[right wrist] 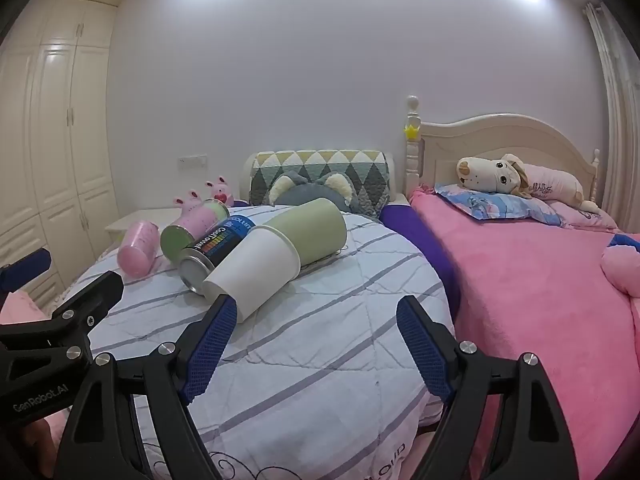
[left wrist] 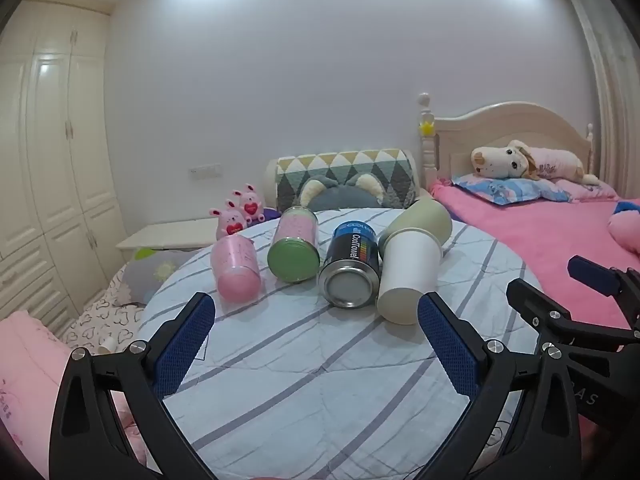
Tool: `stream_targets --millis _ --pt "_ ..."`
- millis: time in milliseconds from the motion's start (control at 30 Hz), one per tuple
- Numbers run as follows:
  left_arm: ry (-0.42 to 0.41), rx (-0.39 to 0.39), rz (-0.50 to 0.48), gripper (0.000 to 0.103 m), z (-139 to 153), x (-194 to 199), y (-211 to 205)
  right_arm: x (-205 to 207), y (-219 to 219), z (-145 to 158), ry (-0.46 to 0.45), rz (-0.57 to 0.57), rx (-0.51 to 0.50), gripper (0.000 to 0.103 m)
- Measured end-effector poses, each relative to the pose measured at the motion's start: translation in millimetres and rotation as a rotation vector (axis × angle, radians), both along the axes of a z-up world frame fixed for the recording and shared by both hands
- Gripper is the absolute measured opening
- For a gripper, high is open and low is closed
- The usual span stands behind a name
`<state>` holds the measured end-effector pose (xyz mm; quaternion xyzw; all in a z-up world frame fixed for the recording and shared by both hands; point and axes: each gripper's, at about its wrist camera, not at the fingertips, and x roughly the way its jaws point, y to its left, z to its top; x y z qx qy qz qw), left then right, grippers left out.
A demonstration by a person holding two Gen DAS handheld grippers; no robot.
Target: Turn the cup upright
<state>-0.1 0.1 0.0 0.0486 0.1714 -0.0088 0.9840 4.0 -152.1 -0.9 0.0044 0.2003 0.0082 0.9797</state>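
Note:
Several containers lie on their sides on a round table with a striped cloth (left wrist: 312, 368). A white paper cup (left wrist: 406, 276) lies base toward me, its mouth against a green cup (left wrist: 420, 220). Left of it lie a black CoolTowel can (left wrist: 352, 268), a pink jar with a green lid (left wrist: 294, 246) and a pink cup (left wrist: 236, 270). My left gripper (left wrist: 316, 316) is open and empty, just short of the can and white cup. My right gripper (right wrist: 316, 320) is open and empty, its left finger (right wrist: 212, 344) close to the white cup (right wrist: 256, 272). The green cup (right wrist: 310, 236) lies behind it.
A bed with a pink blanket (right wrist: 540, 280) and a plush dog (right wrist: 504, 178) stands right of the table. A patterned chair back with a grey cushion (left wrist: 344, 184) is behind the table. White wardrobes (left wrist: 48, 160) line the left wall. Pink plush rabbits (left wrist: 240, 214) sit at the far left.

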Motion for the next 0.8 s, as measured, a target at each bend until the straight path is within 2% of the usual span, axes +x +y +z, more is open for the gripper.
stream_targets --millis 33,800 --pt "0.017 0.02 -0.001 0.103 0.0 0.6 -0.7 -0.5 0.2 0.0 -0.007 0.002 0.003 0.084" --pt "-0.007 0.032 0.0 0.103 4.8 -2.0 -4.3 0.2 -4.4 -1.0 0.008 0.007 0.015 0.084"
